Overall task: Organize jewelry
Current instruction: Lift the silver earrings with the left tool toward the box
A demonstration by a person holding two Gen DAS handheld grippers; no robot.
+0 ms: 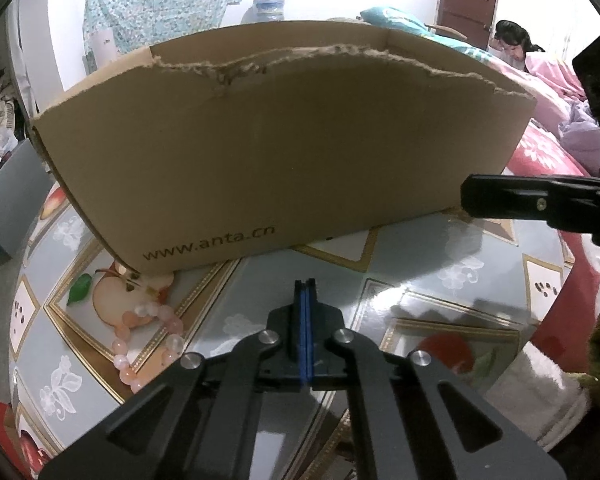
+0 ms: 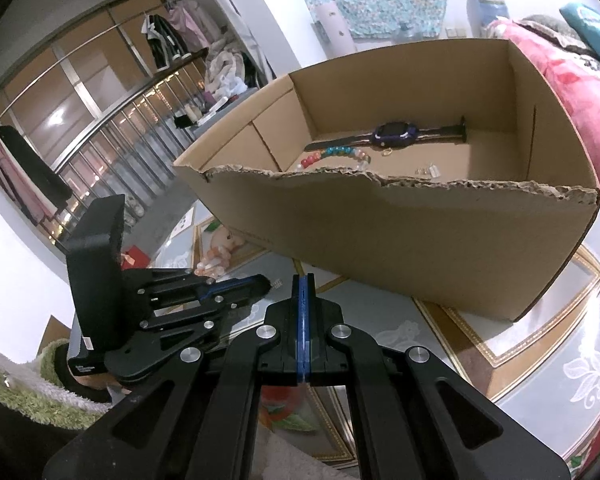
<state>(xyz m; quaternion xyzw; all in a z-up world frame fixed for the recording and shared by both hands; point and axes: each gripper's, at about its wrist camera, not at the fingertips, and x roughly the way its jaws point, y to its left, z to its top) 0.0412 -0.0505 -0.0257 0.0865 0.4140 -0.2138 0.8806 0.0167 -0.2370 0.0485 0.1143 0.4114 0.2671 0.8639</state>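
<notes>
On the worktop [image 1: 420, 264], a cardboard box [image 1: 284, 160] stands ahead of both grippers, its near wall torn ragged along the top edge and standing higher than the left gripper's tips. Open tabletop runs between box and both grippers. Left gripper [image 1: 305, 285]: jaws fully closed, blue pads pressed together, nothing between them, tips near the box's near wall but apart from it. Right gripper [image 2: 303, 280]: jaws also closed flat, empty, near the box's front wall. Pink bead bracelet [image 1: 148, 344] lies on the worktop left of the left gripper, outside the box, close to its near left corner, clear of the jaws. Inside the box, seen from the right wrist: a watch [image 2: 392, 134] on the floor near the far wall, a multicolour bead bracelet [image 2: 336, 156] just in front of it, and small bits [image 2: 426, 170] to the right, too small to tell.
</notes>
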